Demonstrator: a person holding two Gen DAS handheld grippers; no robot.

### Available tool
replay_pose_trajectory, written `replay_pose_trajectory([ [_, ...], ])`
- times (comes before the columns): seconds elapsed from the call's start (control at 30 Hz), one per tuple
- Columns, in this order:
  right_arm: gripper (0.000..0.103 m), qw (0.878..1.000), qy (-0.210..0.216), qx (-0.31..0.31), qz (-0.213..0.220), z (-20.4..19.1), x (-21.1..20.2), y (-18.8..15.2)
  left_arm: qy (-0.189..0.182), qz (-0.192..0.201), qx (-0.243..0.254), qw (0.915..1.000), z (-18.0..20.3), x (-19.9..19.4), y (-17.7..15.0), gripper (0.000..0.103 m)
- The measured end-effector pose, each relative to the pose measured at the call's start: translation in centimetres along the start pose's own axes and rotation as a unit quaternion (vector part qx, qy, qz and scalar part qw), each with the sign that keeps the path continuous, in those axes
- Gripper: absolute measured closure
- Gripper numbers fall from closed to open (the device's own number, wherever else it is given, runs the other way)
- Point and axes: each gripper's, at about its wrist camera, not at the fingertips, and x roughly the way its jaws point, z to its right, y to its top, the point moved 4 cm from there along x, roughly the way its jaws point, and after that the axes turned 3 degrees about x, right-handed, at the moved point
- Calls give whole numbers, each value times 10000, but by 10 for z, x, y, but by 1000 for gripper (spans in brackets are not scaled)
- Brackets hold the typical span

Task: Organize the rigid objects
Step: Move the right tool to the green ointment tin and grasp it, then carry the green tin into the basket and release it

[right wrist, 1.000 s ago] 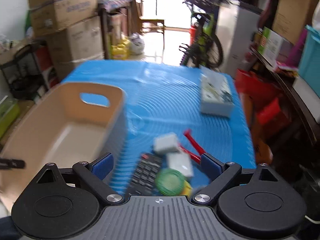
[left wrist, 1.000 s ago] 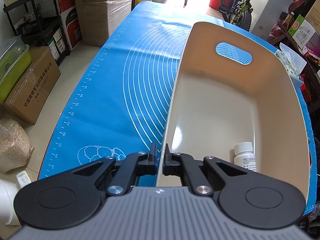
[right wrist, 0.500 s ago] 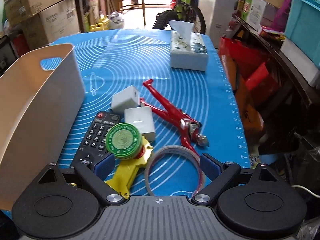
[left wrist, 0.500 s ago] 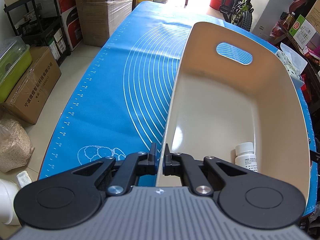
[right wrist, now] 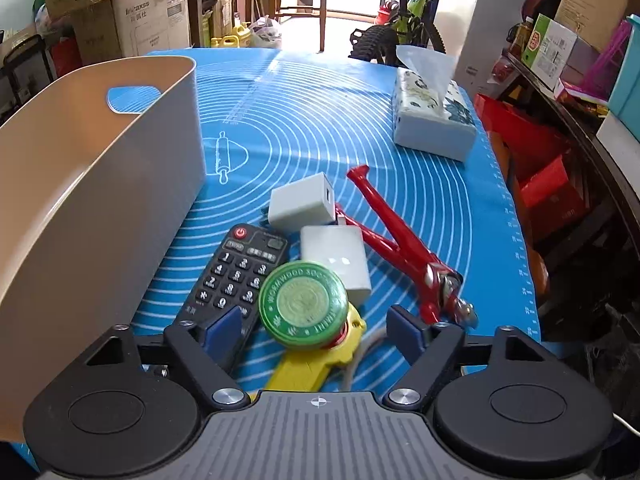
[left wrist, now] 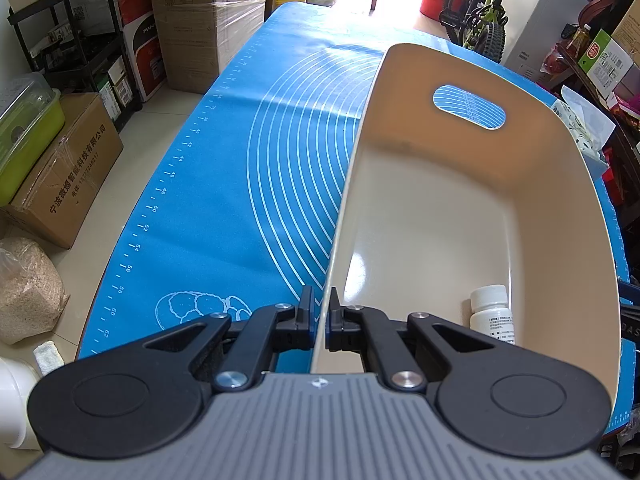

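My left gripper (left wrist: pixel 319 314) is shut on the near left rim of the beige bin (left wrist: pixel 560 168), which stands on the blue mat. A white pill bottle (left wrist: pixel 491 314) lies inside the bin. In the right wrist view my right gripper (right wrist: pixel 318 330) is open, low over a pile beside the bin (right wrist: pixel 80 200). A round green tin (right wrist: pixel 303 305) sits between the fingers, on top of a yellow tool (right wrist: pixel 308 368). A black remote (right wrist: pixel 236 274), two white chargers (right wrist: pixel 302 202) (right wrist: pixel 336 262), red pliers (right wrist: pixel 404 244) and a tape ring (right wrist: pixel 360 354) lie around it.
A tissue box (right wrist: pixel 434 120) stands at the mat's far right. The blue mat (left wrist: pixel 256 184) lies bare left of the bin. Cardboard boxes (left wrist: pixel 64 168), shelves and a bicycle (left wrist: pixel 480 8) surround the table; the table edge runs close on the right.
My right gripper has swung right from the bin and come down low over the pile, so the green tin now lies between its fingers. The left gripper and bin have not moved.
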Motion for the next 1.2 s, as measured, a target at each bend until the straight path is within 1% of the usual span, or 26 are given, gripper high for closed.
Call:
replay_pose_trajectory([
  [0.07, 25, 10000, -24, -41, 36, -2, 3, 1, -4, 1, -7, 10000, 0, 0, 0, 97],
  [0.2, 44, 9999, -30, -121, 34, -5, 7, 1, -1, 1, -9, 10000, -1, 1, 0, 97],
  [0.3, 49, 9998, -15, -167, 109, -7, 6, -1, -1, 1, -8, 10000, -1, 1, 0, 97],
  [0.53, 49, 9995, -14, -48, 311, -4, -6, 0, 3, 1, -13, 10000, -1, 1, 0, 97],
  [0.77, 49, 9975, 79, 18, 701, -13, -39, 23, 7, 2, -34, 10000, 0, 1, 0, 97],
  [0.9, 49, 9951, 175, 9, 973, -26, -62, 40, 4, 1, -35, 10000, 1, 1, 0, 97],
  [1.03, 49, 9922, 380, -61, 1183, -45, -79, 53, 6, 2, -35, 10000, 1, 1, 0, 97],
  [1.2, 49, 9897, 655, -333, 1226, -79, -86, 66, 5, -1, -36, 10000, 1, 1, 0, 97],
])
